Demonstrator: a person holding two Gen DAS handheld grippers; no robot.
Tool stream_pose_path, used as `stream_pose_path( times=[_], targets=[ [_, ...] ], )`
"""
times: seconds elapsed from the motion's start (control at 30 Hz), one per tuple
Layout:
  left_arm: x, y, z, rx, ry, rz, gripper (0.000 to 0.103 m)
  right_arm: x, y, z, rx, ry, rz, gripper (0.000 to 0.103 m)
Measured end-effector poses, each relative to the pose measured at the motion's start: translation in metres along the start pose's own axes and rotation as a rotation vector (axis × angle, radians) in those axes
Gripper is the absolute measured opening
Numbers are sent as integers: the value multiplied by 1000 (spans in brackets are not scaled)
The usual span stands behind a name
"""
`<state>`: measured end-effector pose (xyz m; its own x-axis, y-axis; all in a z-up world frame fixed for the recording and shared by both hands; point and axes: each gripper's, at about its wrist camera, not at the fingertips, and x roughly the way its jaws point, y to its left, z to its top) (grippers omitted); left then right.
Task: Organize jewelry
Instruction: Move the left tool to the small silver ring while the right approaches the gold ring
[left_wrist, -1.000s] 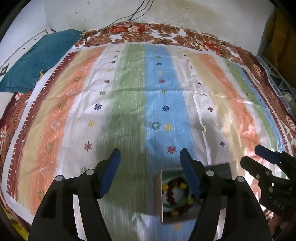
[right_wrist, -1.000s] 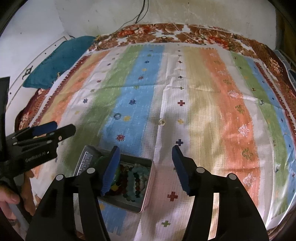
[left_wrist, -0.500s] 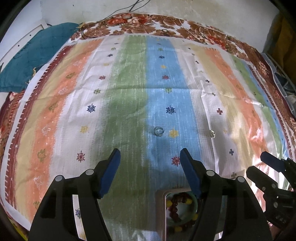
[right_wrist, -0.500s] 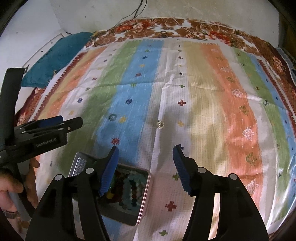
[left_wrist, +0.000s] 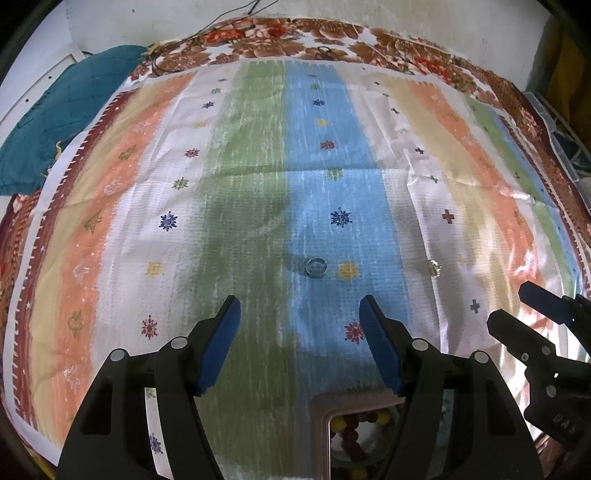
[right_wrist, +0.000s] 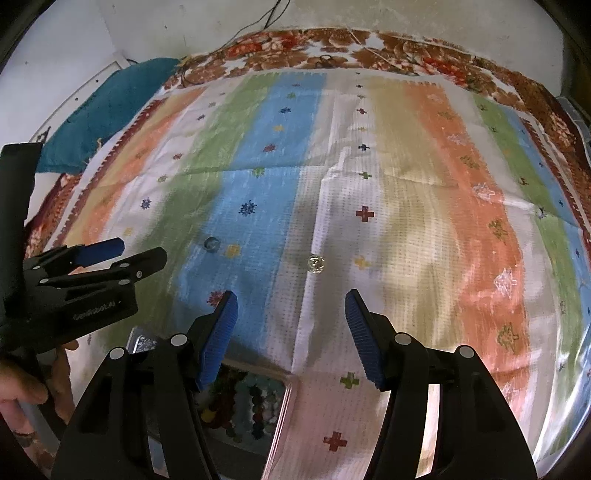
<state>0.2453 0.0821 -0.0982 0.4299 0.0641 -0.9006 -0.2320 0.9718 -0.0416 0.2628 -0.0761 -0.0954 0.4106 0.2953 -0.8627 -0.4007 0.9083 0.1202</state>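
Observation:
A bluish glass ring (left_wrist: 316, 266) lies on the blue stripe of the striped cloth, just ahead of my open, empty left gripper (left_wrist: 300, 312); it also shows in the right wrist view (right_wrist: 211, 243). A small clear-stone ring (right_wrist: 316, 263) lies on the white stripe ahead of my open, empty right gripper (right_wrist: 291, 309); it also shows in the left wrist view (left_wrist: 434, 266). An open metal box (right_wrist: 285, 395) holding bead bracelets sits below both grippers, also in the left wrist view (left_wrist: 320, 413). The left gripper appears at the left of the right wrist view (right_wrist: 142, 253).
The striped cloth (left_wrist: 258, 177) covers a floral bedsheet (left_wrist: 332, 44). A teal cushion (left_wrist: 55, 122) lies at the back left by the white wall. The right gripper (left_wrist: 511, 308) shows at the right edge of the left wrist view.
Both grippers have moved forward over the cloth toward the two rings. The box has slid toward the bottom of both views. Both stay open.

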Motion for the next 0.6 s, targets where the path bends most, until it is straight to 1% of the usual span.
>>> stream_pose_path(
  times=[0.13, 0.33, 0.47, 0.6],
  targets=[
    [7, 1, 4, -3, 8, 5, 67, 9, -2, 3, 0, 12, 5, 60],
    [19, 0, 8, 19, 27, 7, 67, 13, -1, 10, -10, 10, 6, 60],
    [26, -3, 8, 39, 42, 8, 67, 24, -2, 14, -12, 27, 1, 60],
    [29, -4, 12, 51, 41, 10, 67, 35, -5, 18, -11, 43, -6, 60]
  ],
)
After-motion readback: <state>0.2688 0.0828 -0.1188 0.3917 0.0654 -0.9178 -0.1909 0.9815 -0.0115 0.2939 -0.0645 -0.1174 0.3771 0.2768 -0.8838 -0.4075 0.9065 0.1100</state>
